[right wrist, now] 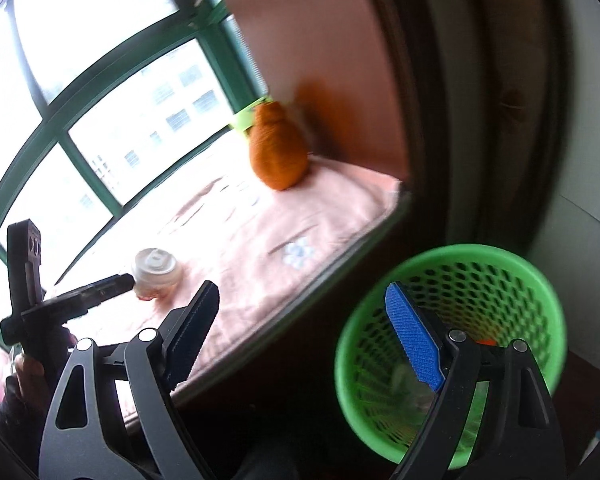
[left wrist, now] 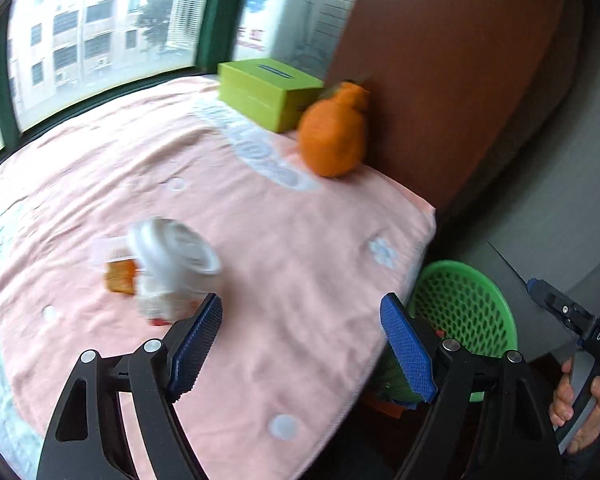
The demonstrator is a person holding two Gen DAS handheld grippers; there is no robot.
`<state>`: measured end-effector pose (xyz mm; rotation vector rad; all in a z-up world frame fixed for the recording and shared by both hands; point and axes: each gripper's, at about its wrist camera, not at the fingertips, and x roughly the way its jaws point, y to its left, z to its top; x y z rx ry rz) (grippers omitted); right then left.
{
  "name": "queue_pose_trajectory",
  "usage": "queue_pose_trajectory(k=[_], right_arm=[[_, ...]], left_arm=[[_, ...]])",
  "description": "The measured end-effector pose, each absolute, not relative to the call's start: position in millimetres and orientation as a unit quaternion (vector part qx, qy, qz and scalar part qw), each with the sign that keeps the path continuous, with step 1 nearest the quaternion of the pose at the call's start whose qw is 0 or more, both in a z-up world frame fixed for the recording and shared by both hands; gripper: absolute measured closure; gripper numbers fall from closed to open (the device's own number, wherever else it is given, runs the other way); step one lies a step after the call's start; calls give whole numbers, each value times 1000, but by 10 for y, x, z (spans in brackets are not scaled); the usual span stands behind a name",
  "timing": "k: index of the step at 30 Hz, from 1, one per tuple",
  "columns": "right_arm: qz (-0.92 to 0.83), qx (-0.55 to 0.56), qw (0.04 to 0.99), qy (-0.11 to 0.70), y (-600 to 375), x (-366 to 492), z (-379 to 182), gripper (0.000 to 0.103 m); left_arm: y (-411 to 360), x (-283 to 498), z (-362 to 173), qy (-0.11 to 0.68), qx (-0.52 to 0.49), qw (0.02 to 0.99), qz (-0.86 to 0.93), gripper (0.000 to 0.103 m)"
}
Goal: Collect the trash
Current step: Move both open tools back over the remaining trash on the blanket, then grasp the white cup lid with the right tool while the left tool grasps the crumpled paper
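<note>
Blue-padded left tongs (left wrist: 301, 344) are seen spread wide with nothing between the pads, held above the pink blanket (left wrist: 260, 240) of a window-side bed. Just ahead of the left pad lies the trash to be collected: a white lidded cup (left wrist: 172, 264) tipped on its side, touching a small orange-filled snack tub (left wrist: 116, 268) — both blurred, so finer detail cannot be told. Both rest on the blanket, well apart from the bed's near edge.

Below that edge, on the floor, a green mesh basket (right wrist: 452, 352) stands, and some scraps appear to lie in its bottom. The right tongs (right wrist: 300, 332) are likewise spread and empty, hanging between the bed edge and the basket's mouth.

The step in hand is judged to be the reach for the next piece — the cup. The left tongs would need to be swung leftward and lowered so that the pads straddle the cup's body, then closed gently, since a thin cup may crush or roll.

Farther back, an orange plush carrot (left wrist: 332, 136) and a green tissue box (left wrist: 268, 92) sit by the wall.
</note>
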<state>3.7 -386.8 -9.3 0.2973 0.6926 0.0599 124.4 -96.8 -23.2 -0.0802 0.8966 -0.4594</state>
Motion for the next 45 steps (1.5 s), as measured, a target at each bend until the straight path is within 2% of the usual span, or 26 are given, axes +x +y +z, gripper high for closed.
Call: queue_pose_trajectory(k=[9,17,28,45], right_arm=[[111,142,911,370,-3214,602,-244,16],[198,138,883,402,-2493,1162,-404,15],[248,125,854,441,-1821,1815,-672,10],[257,143,832,470,-1633,2206,-974,10]], left_arm=[[-30,1357,-355,436,-81,885,-140,25],[404,1309,-547,448,-103,882,-106,27],[597,1281,-692,458,-115,876,-98,27],[590,1337,-878,475,-118,866,-103,27]])
